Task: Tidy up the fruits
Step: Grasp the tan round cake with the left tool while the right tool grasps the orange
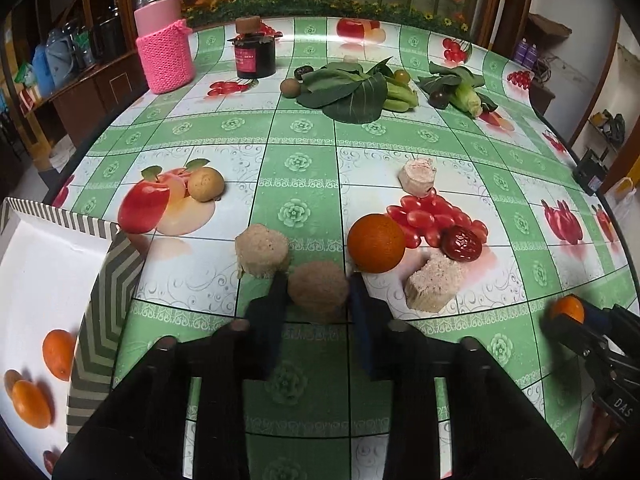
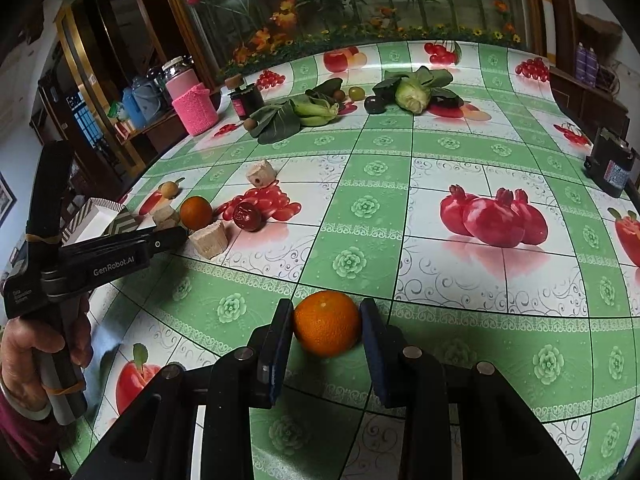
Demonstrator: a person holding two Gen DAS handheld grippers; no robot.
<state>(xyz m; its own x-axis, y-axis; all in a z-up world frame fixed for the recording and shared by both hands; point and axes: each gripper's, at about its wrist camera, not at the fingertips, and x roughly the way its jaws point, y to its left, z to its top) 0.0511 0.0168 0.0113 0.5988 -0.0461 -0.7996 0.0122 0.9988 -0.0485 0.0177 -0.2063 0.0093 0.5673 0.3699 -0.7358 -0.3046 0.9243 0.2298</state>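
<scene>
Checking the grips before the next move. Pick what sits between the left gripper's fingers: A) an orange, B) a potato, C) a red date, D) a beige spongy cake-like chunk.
D: the left gripper brackets a beige spongy chunk on the table.

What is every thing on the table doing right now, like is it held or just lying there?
Left gripper: shut on the round tan cake.
Round tan cake: gripped, on the table.
Right gripper: shut on the small orange.
Small orange: gripped, touching the table.
Big orange: lying free.
Red date: lying free.
Paper box: open, oranges inside.
Pink jar: upright, lid on.
</scene>
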